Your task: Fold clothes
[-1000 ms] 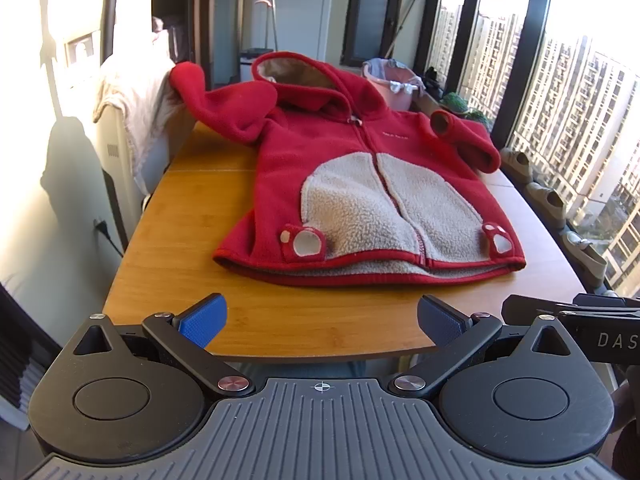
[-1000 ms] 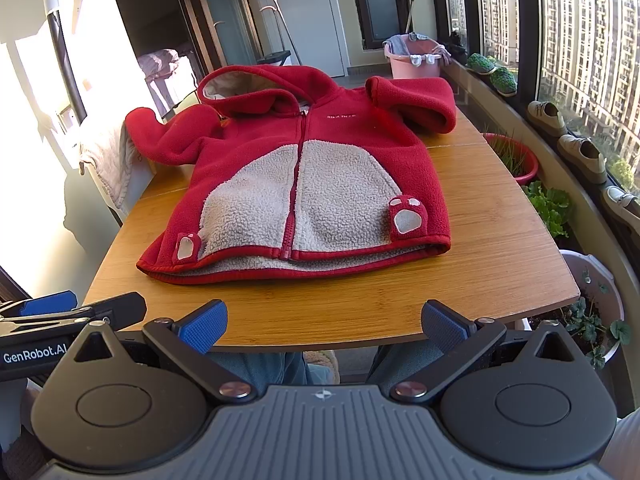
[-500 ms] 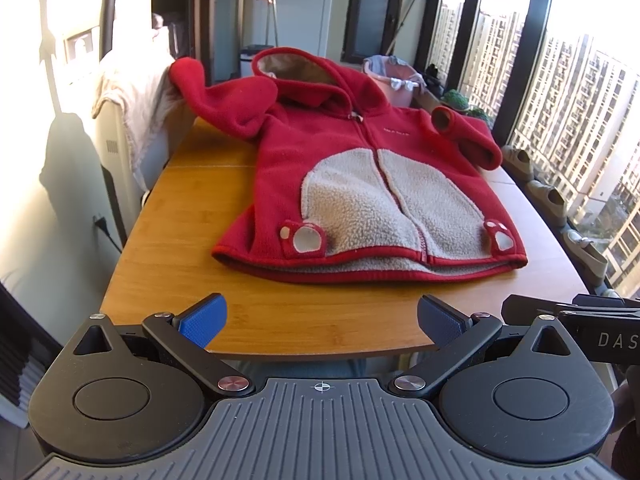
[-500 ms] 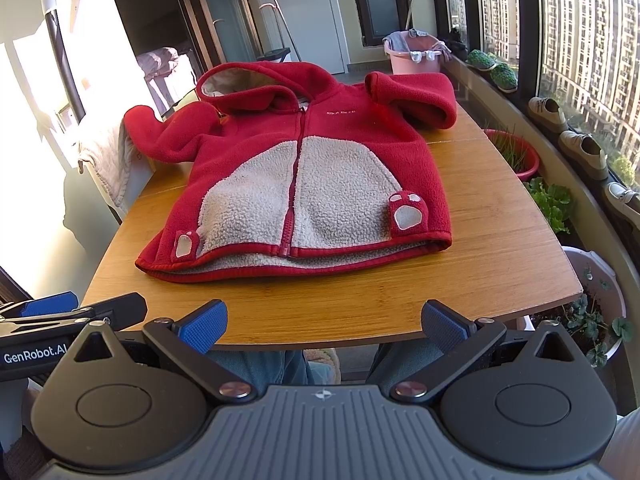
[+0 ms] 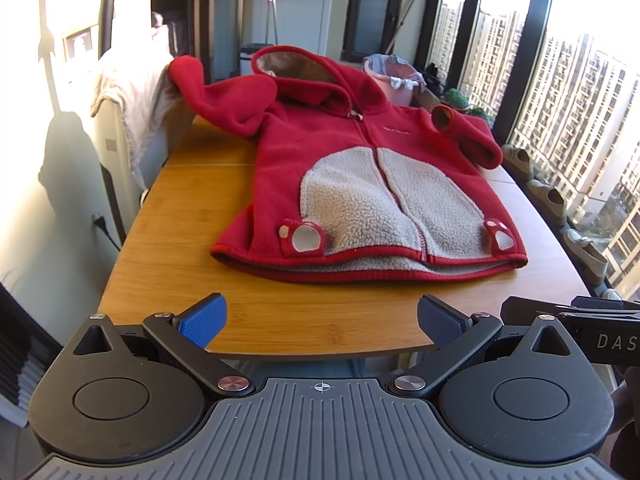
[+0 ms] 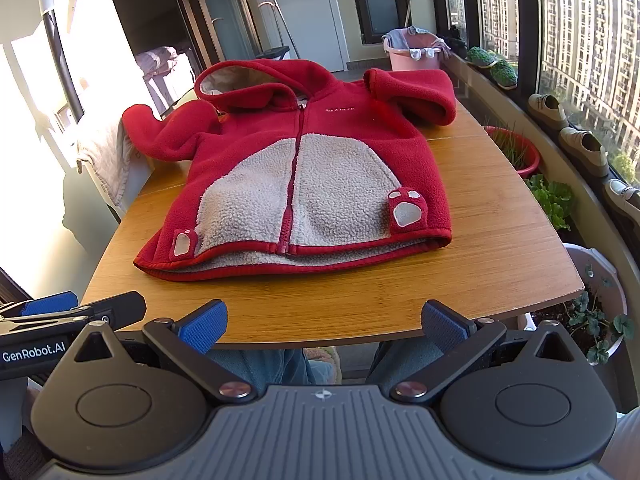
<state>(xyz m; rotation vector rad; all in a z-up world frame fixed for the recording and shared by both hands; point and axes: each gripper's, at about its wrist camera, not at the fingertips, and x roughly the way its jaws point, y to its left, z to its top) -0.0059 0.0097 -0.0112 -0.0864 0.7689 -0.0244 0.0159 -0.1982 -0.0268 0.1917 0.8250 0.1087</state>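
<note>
A small red fleece hooded jacket (image 5: 360, 184) with a grey front panel lies flat, zipped, face up on the wooden table (image 5: 180, 240); it also shows in the right wrist view (image 6: 304, 176). Its left sleeve (image 5: 224, 100) drapes toward the table's far left edge; its right sleeve (image 6: 416, 92) is folded over near the shoulder. My left gripper (image 5: 322, 322) is open and empty at the table's near edge, short of the hem. My right gripper (image 6: 324, 322) is open and empty, also at the near edge.
A white radiator with a towel (image 5: 132, 96) stands left of the table. A pink basin (image 6: 412, 50) sits on the floor beyond. Potted plants (image 6: 552, 196) and shoes (image 6: 580, 144) line the window sill at right. Bare wood lies around the jacket.
Both grippers have edged slightly forward and up; the jacket sits a little lower in both views. Nothing was grasped and the jacket has not moved.
</note>
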